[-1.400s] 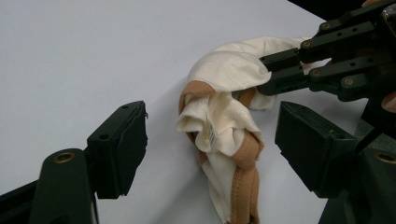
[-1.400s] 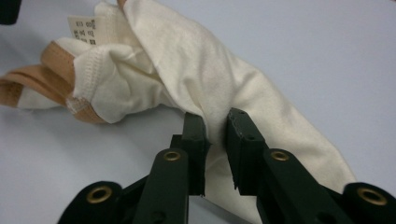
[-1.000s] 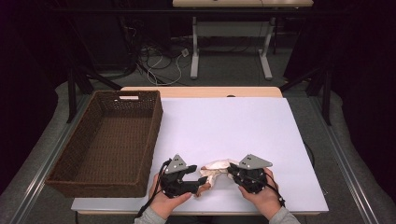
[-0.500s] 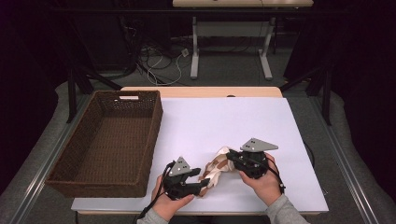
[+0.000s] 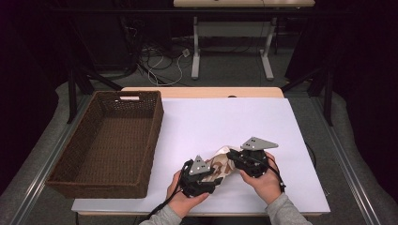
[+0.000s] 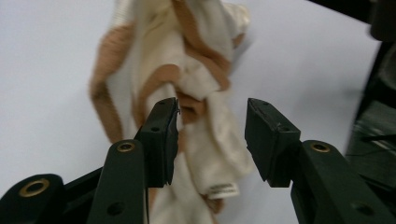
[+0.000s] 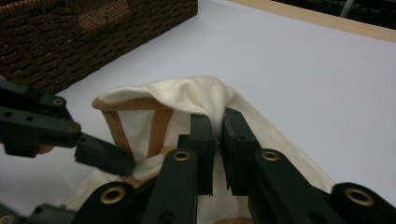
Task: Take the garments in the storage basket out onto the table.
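A cream cloth with tan trim hangs bunched above the front of the white table. My right gripper is shut on a fold at the top of the cloth and holds it up; the pinch shows close up in the right gripper view. My left gripper reaches in from the left, low on the cloth. In the left gripper view its jaws have just been closing. A hanging fold of the cloth lies between them, and the right pad stands apart from the fabric.
A dark wicker basket stands on the left part of the table, and its corner shows in the right gripper view. A wooden strip edges the far side. Beyond the table are desk legs and cables on the floor.
The right gripper has lifted the cloth off the table and carried it slightly away. The left gripper has moved right to the hanging cloth, with its jaws narrowing around it.
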